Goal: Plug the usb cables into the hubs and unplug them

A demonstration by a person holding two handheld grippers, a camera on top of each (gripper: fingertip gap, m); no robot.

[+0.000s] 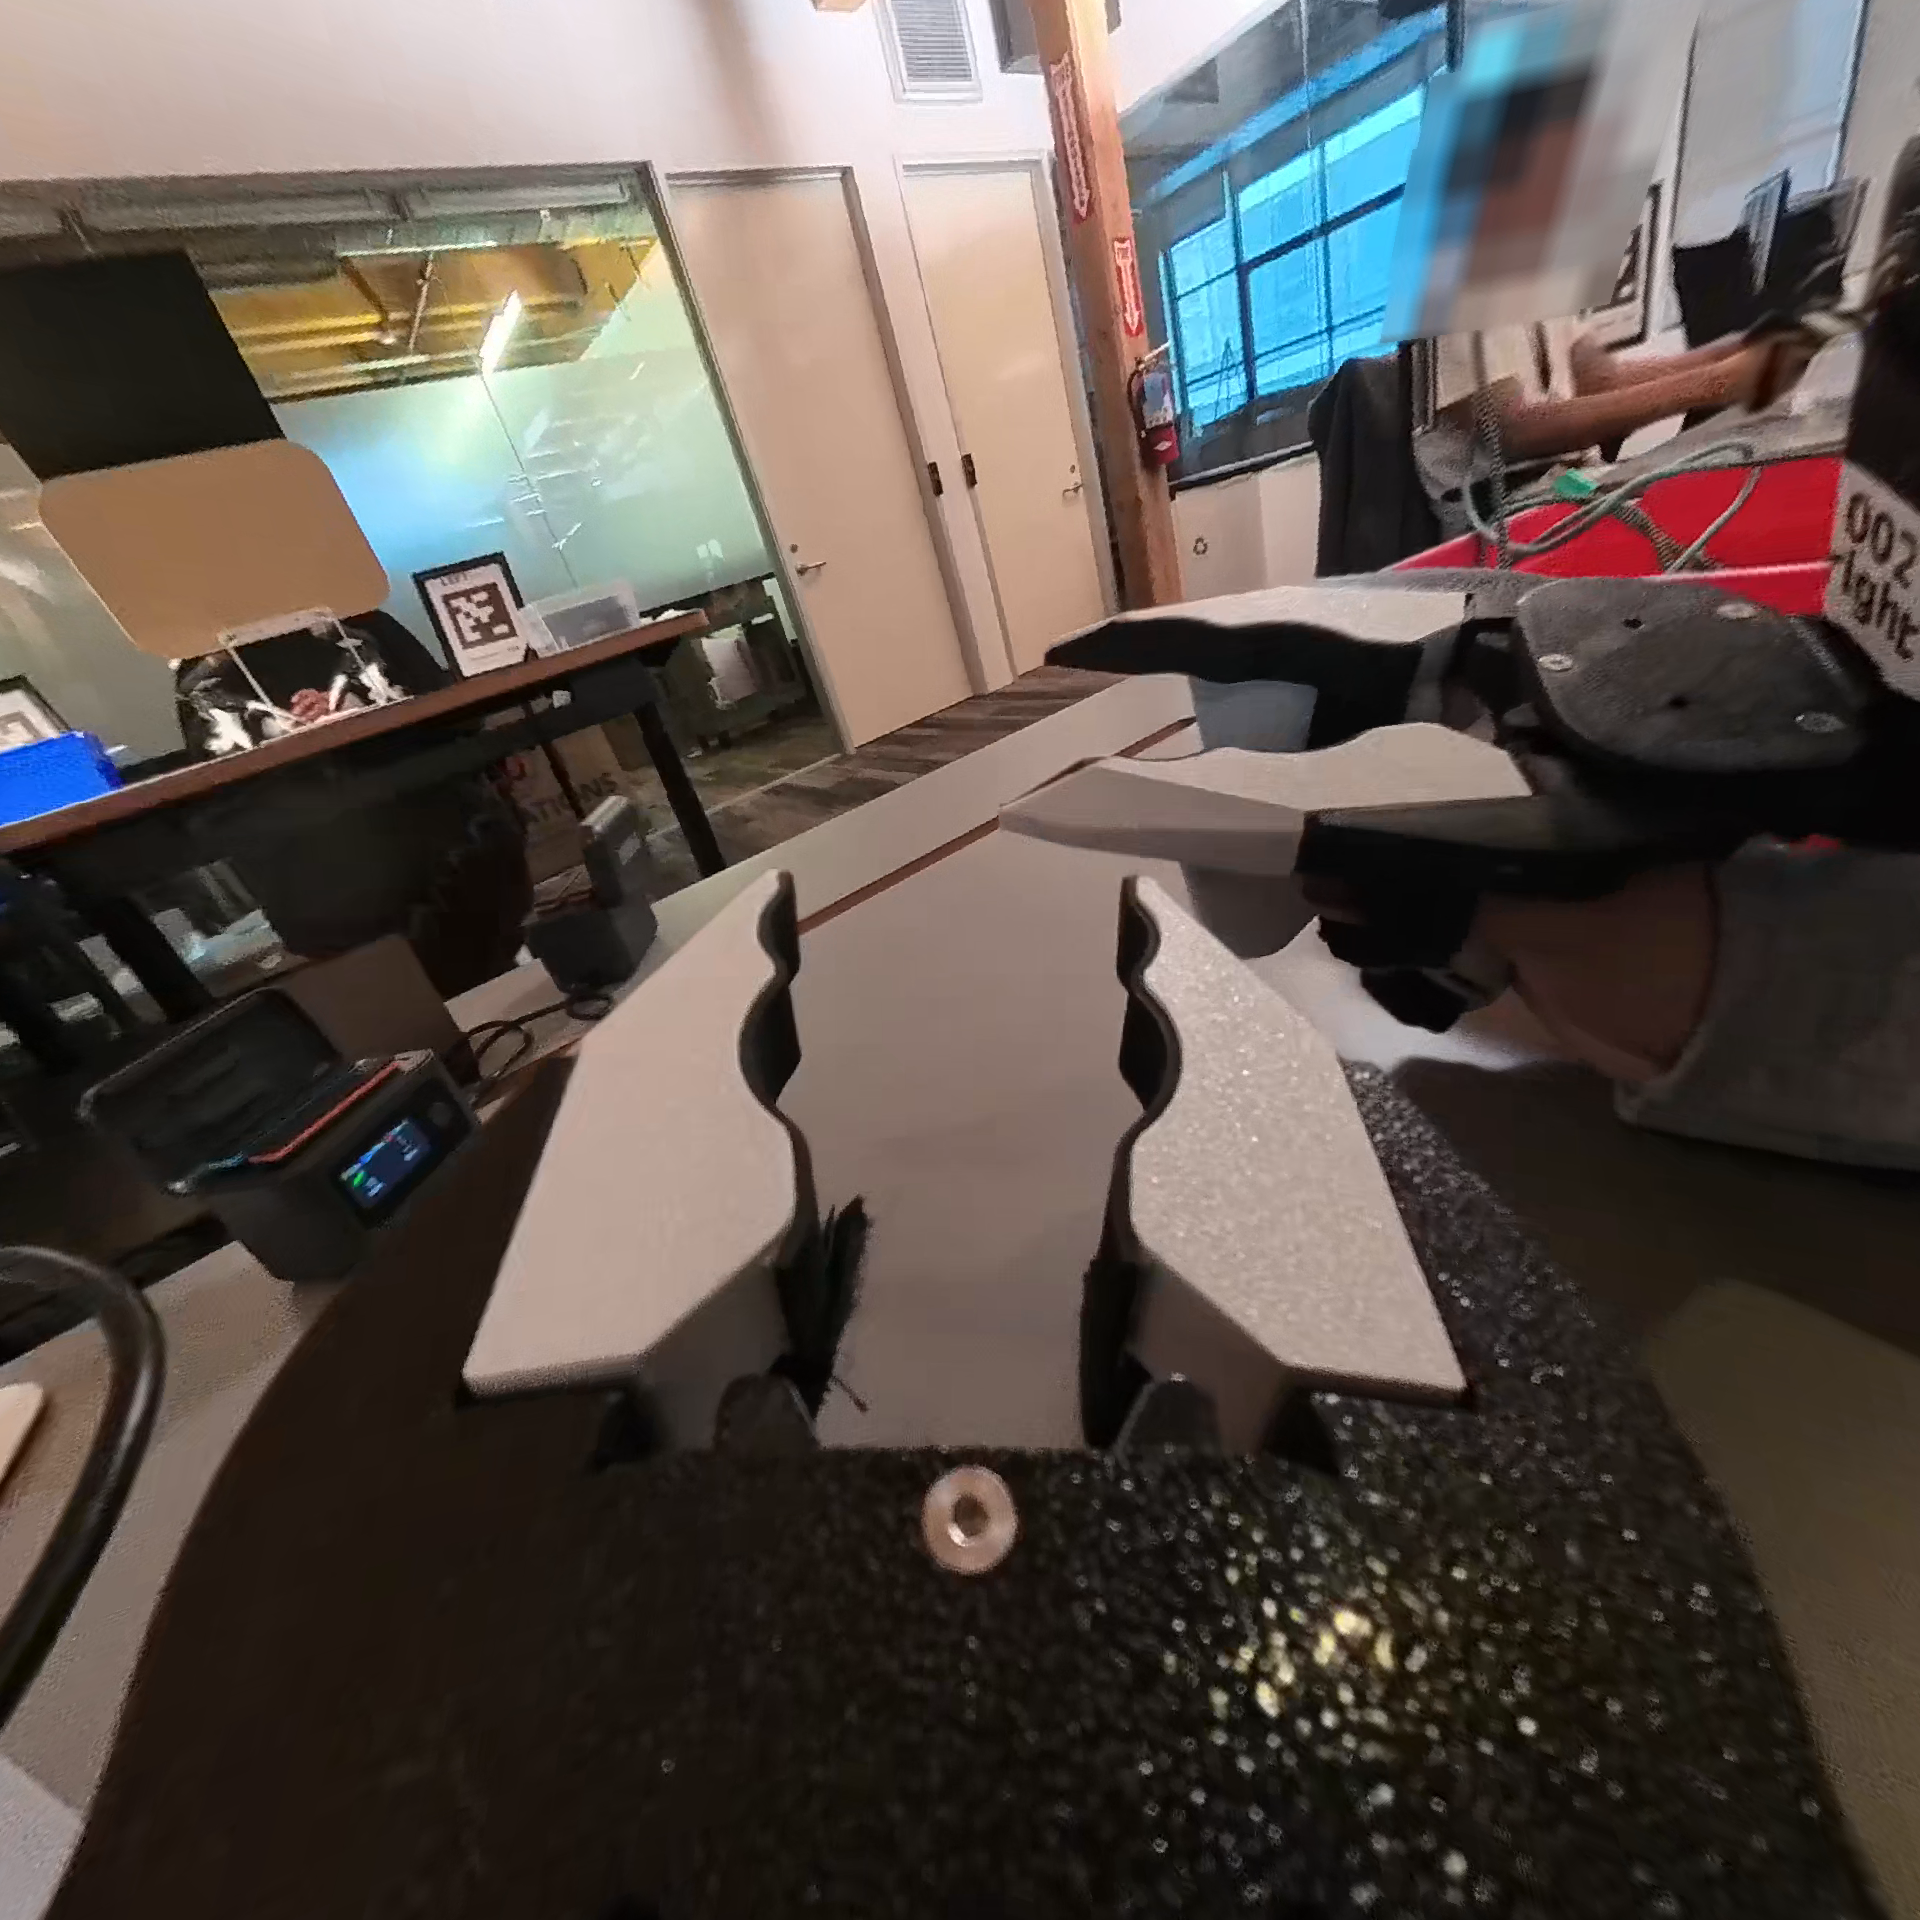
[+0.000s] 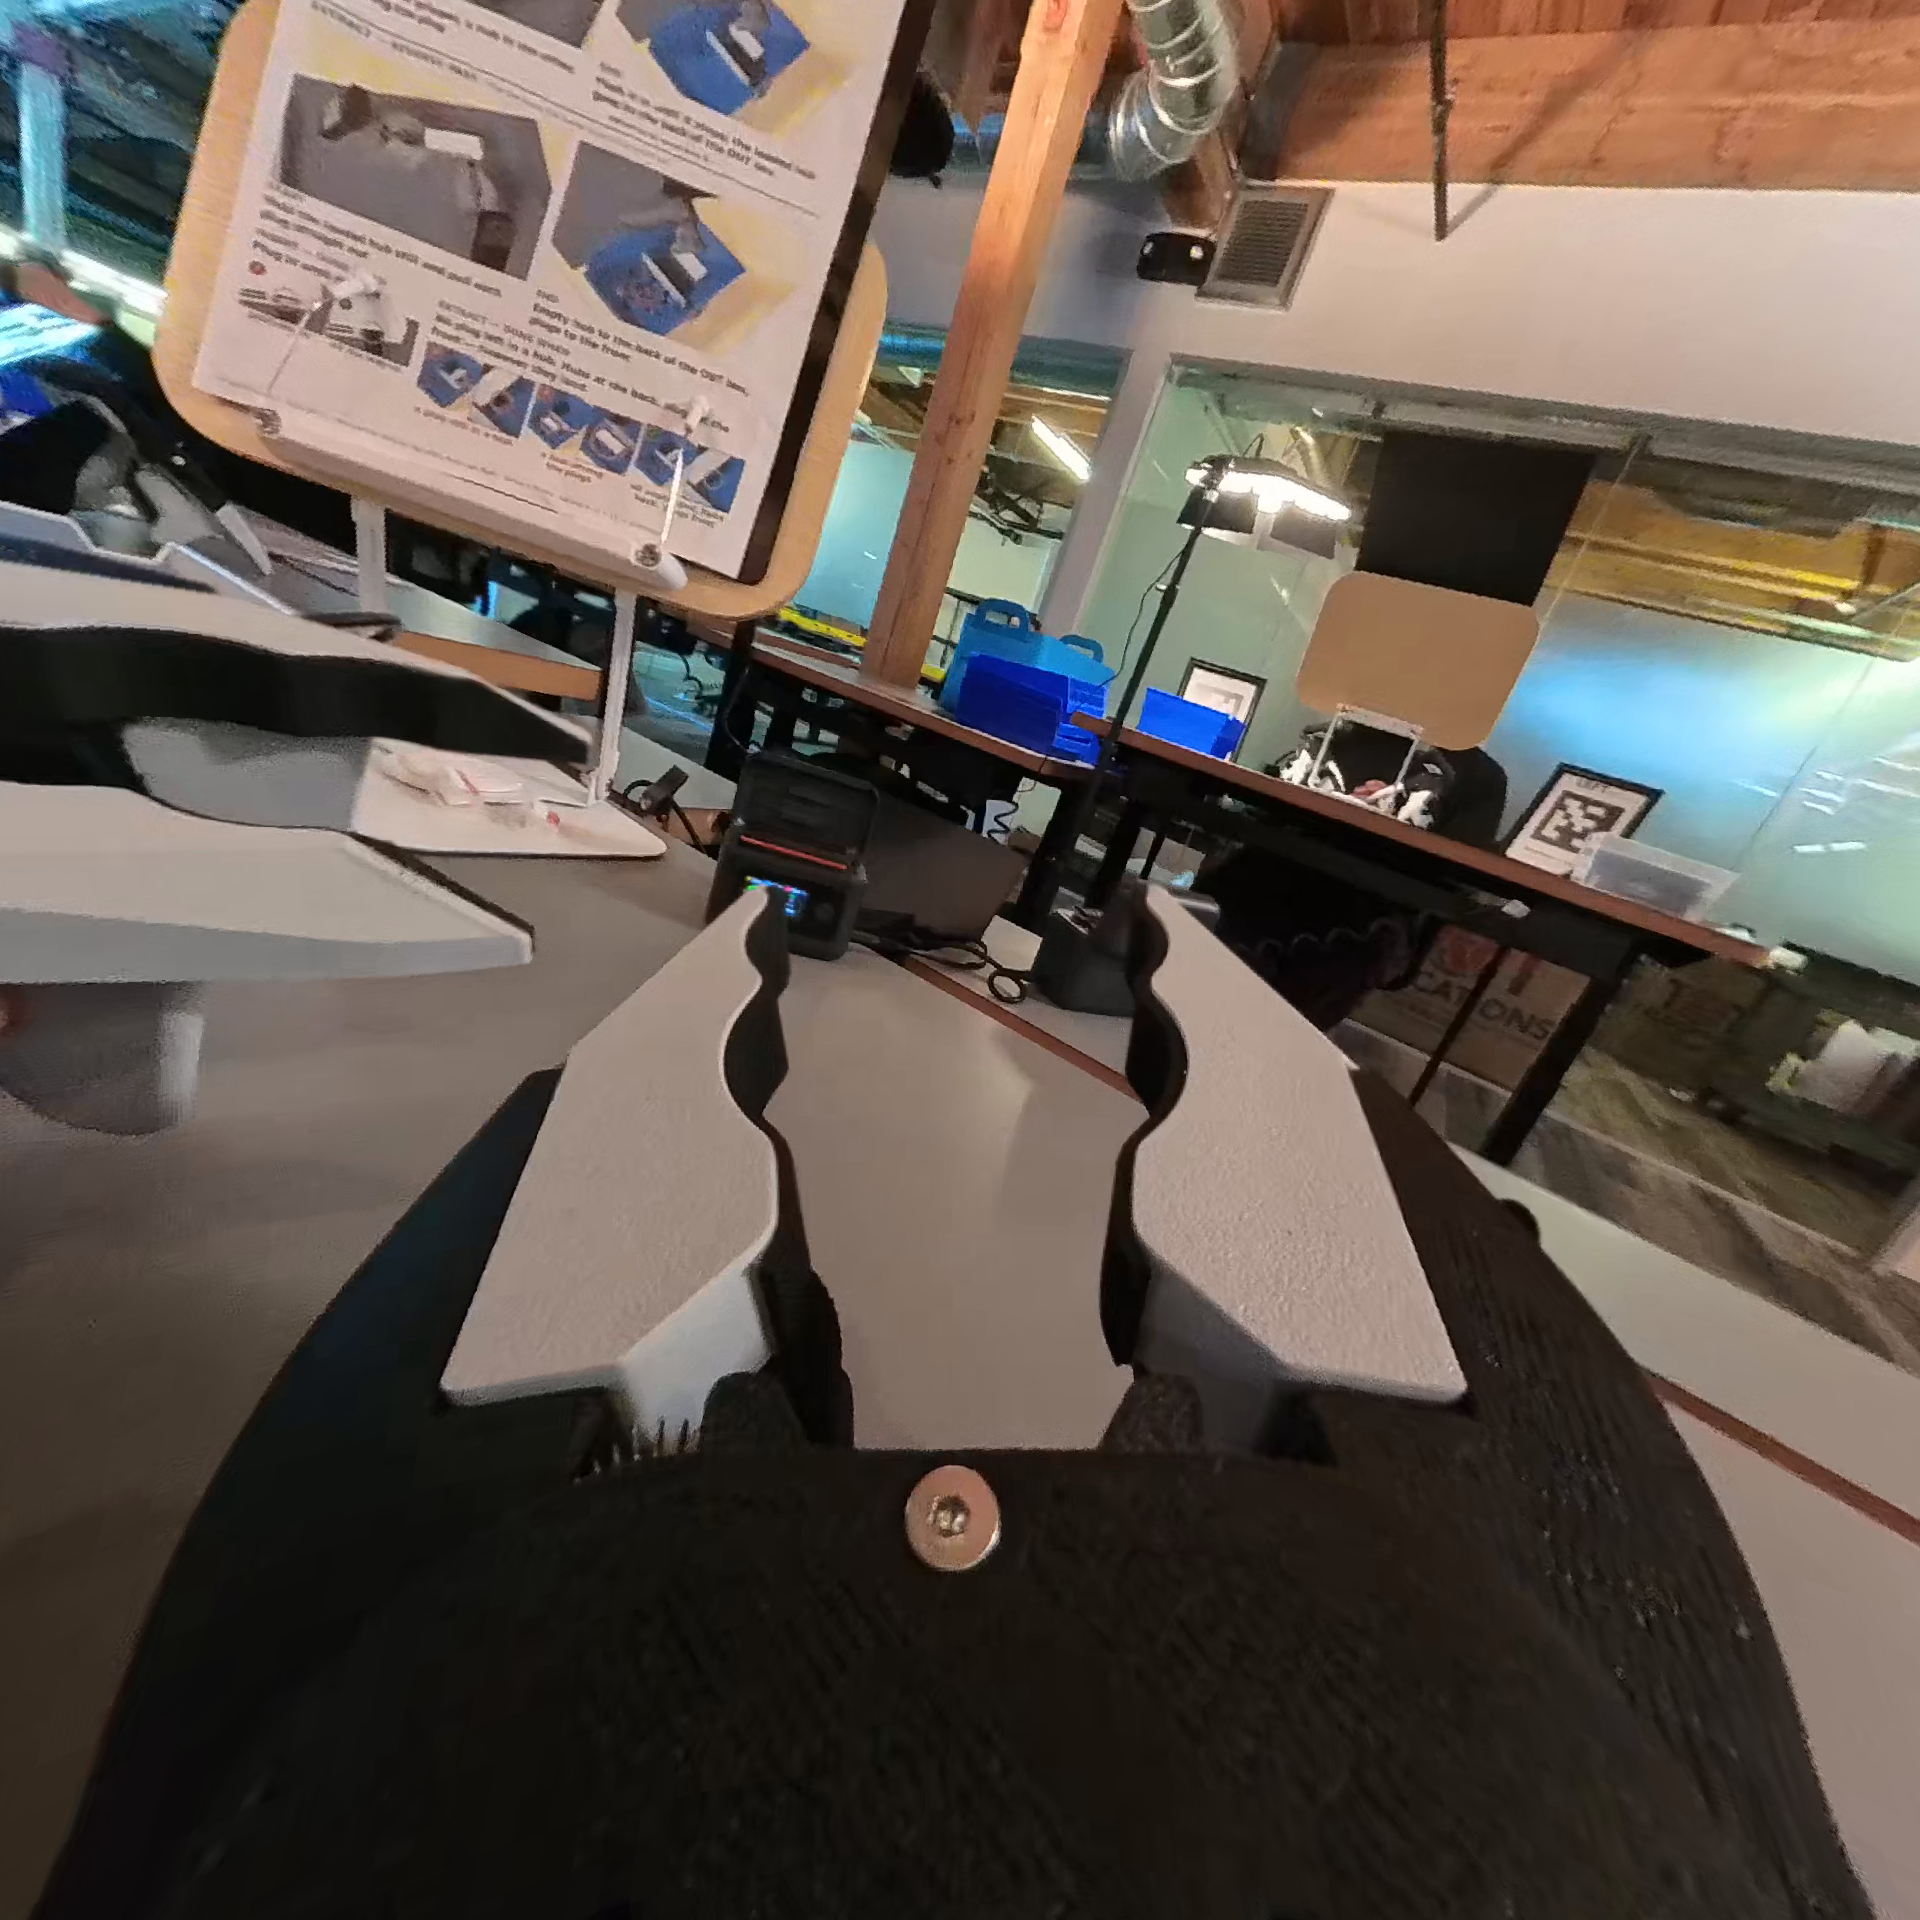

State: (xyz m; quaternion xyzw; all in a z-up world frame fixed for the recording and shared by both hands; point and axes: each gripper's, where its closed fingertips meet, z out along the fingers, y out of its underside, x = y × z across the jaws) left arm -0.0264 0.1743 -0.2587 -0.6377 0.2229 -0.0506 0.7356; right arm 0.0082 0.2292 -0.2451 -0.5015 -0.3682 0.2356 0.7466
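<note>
My left gripper (image 1: pixel 956 894) is open and empty, held low over the grey table (image 1: pixel 1039 831) and pointing out into the room. My right gripper (image 2: pixel 956 904) is also open and empty. Each shows in the other's view: the right gripper (image 1: pixel 1039 738) comes in from the right, turned on its side and held by a hand, and the left gripper (image 2: pixel 551 842) comes in from the left. A red bin (image 1: pixel 1621 540) with thin grey-green cables (image 1: pixel 1538 520) over it stands behind the right gripper. No hub is in view.
A black power station (image 2: pixel 795 862) with a small lit screen and a dark charger (image 2: pixel 1081 956) stand at the table's far edge. An instruction sheet on a board stand (image 2: pixel 499 281) is at the left. Blue bins (image 2: pixel 1029 686) sit on tables beyond. A person (image 1: pixel 1558 395) is at the right.
</note>
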